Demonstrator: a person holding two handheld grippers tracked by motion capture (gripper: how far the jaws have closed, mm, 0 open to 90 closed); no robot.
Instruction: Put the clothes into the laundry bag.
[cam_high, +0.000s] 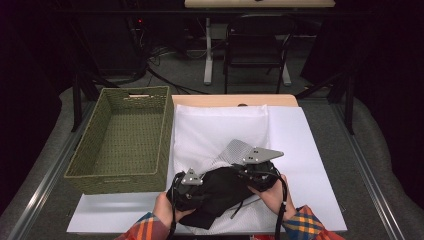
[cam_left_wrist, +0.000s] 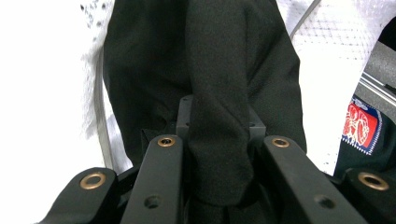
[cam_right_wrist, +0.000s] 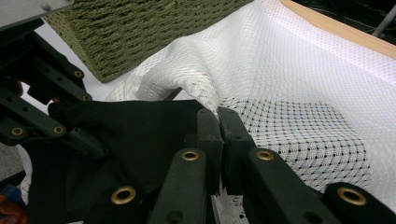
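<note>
While both grippers work at the near edge of the table, the scene orders itself by size as follows. White table cover (cam_high: 320, 165): spans the right and middle of the table. Woven green basket (cam_high: 125, 137): stands on the left, just beside the mesh bag, its long axis running near to far; its bottom is bare. White mesh laundry bag (cam_high: 220, 127): lies flat on the cover, long axis near to far, closed end far, mouth near, at the grippers. Black garment (cam_high: 220, 192): bunched at the near middle of the table between the two grippers, partly under the lifted mesh edge and partly outside the bag; its bulk stretches left to right, across the bag's axis.

Left gripper (cam_left_wrist: 219, 186): holds a fold of the black garment between its jaws, the cloth standing up between them in the left gripper view. Right gripper (cam_right_wrist: 219, 126): jaws pressed together on the bag's mesh edge (cam_right_wrist: 205, 100), raising it beside the garment, as the right gripper view shows.

Governing relation: the bag's interior lies far from the garment, along the bag's long axis, so the garment probably has to travel away from the person. The left gripper, already on the cloth, is the nearer to carry it, while the right keeps the mouth lifted.
</note>
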